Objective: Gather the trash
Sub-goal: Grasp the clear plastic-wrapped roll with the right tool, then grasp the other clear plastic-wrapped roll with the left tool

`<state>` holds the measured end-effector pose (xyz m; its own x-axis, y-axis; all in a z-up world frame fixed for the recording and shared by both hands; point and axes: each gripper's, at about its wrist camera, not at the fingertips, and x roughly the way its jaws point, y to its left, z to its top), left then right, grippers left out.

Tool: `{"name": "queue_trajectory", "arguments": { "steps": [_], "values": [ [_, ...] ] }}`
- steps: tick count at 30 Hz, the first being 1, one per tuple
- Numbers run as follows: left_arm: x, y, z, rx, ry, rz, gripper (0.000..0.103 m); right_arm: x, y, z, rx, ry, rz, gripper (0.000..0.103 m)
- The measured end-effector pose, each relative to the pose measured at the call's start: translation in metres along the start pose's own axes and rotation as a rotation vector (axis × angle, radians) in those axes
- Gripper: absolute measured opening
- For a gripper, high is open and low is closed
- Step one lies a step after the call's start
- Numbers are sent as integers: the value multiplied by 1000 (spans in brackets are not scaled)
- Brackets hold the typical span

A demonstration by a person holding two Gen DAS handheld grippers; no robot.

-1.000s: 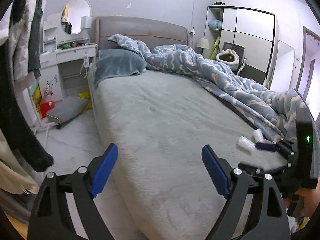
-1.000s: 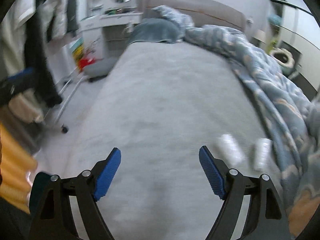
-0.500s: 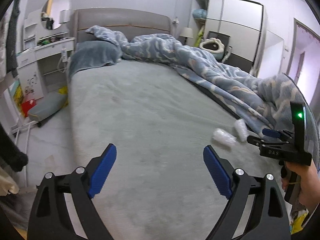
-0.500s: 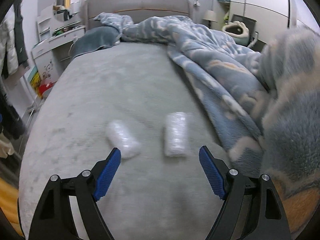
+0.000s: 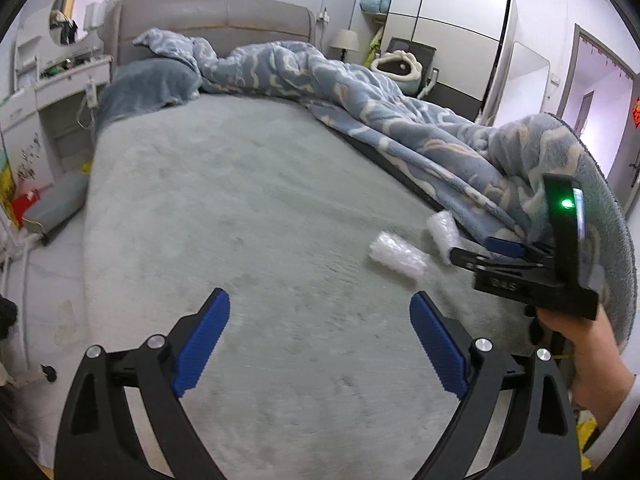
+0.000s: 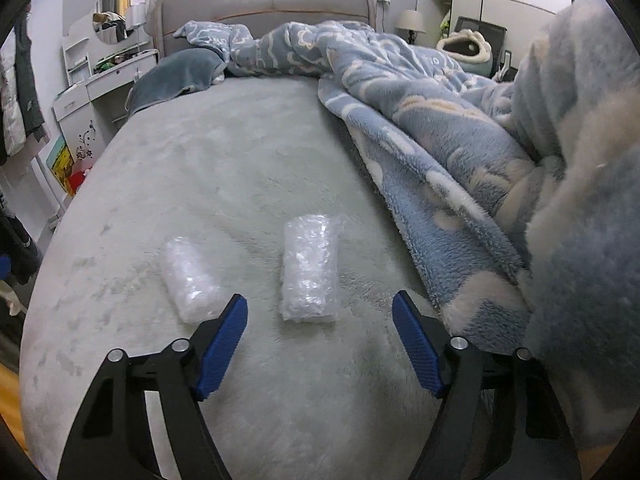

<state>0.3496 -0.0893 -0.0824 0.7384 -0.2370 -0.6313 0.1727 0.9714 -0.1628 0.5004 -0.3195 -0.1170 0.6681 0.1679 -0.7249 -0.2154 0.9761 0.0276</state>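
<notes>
The right claw (image 6: 320, 344) has swung in over the bed (image 6: 248, 168) and now hangs wide just short of the right plastic wrap bundle (image 6: 310, 268), with the left plastic wrap bundle (image 6: 192, 280) beside it. A pickup looks imminent. The left claw (image 5: 320, 344) stays wide and empty, nearer the foot.

A big bed (image 6: 240, 152) with a soft grey cover lies ahead of the fingers. A fluffy blue blanket (image 6: 440, 128) is bunched up to their right. Far ahead on the left stand a white desk (image 5: 60, 80) and round mirror (image 6: 122, 10).
</notes>
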Motion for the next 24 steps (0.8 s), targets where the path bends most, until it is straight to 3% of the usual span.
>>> {"name": "queue_trajectory", "arguments": {
  "steps": [8, 11, 13, 24],
  "values": [
    [23, -16, -2, -16, 30, -22, 93, 28, 10, 2, -16, 74, 25, 59],
    [28, -20, -2, -18, 29, -34, 93, 34, 6, 3, 3, 87, 22, 50],
    [31, -22, -2, -17, 34, -40, 93, 32, 4, 4, 2, 79, 15, 33],
    [53, -32, 4, -102, 39, -103, 93, 8, 4, 5, -57, 58, 38, 30]
  ]
}}
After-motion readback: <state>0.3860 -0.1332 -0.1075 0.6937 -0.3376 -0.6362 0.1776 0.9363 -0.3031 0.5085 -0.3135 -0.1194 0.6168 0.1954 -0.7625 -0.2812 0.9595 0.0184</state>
